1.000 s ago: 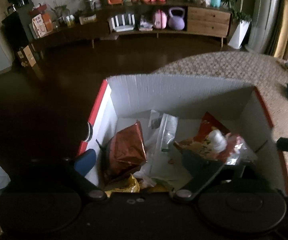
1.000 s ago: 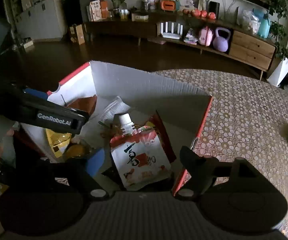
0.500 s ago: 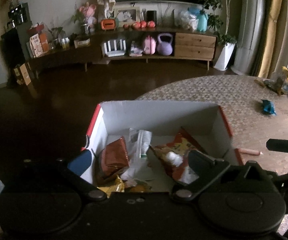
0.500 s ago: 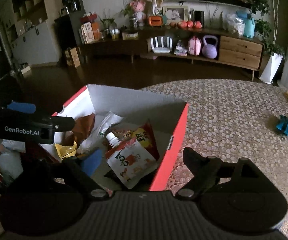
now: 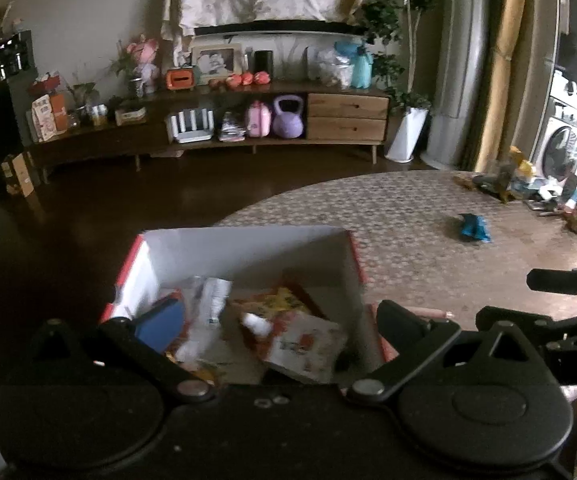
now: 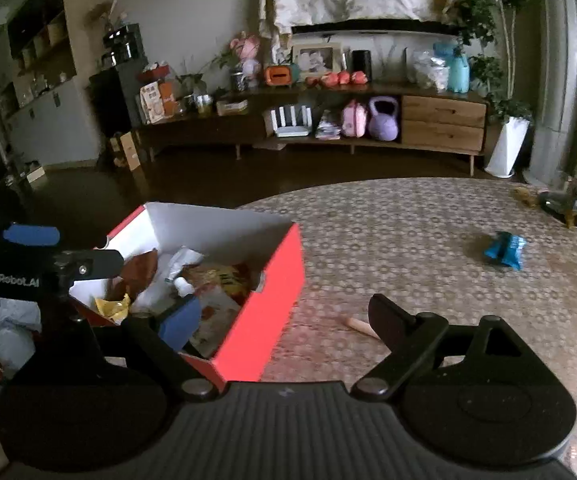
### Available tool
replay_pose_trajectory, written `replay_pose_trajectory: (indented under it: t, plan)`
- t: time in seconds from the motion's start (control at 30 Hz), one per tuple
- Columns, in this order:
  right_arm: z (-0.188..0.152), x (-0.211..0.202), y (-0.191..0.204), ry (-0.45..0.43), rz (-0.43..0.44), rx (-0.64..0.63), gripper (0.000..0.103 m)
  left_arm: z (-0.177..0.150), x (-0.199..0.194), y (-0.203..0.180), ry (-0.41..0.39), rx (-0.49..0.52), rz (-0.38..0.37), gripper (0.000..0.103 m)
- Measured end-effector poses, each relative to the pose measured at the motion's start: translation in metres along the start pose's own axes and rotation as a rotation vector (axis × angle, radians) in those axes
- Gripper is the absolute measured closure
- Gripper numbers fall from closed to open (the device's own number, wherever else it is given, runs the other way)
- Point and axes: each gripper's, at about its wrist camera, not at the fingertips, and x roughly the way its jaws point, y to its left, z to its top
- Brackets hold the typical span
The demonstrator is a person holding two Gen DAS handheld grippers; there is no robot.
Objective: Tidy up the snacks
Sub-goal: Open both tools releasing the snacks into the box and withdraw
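Red box point(image 6: 256, 316) on table point(image 6: 388, 248) part-filled with snack packets point(image 6: 212, 280); both hand-held grippers, left point(image 5: 276, 320) and right point(image 6: 284, 316), wide apart, empty; between loads, likely next: reach for blue packet point(image 6: 504, 250) well away.

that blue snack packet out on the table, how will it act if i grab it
The blue snack packet looks crumpled, so it is probably floppy and light. It lies low on the patterned table, so it should slide when pushed, not roll. Its wrapper may be slippery.
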Motion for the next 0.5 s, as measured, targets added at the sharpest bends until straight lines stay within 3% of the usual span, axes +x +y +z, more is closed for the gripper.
replay_pose_trajectory:
  t: [0.5]
  plan:
    - [-0.022,-0.041,-0.075,-0.026,-0.093,0.08,0.012,-0.012,-0.007,-0.084,-0.039,0.06,-0.107,0.0]
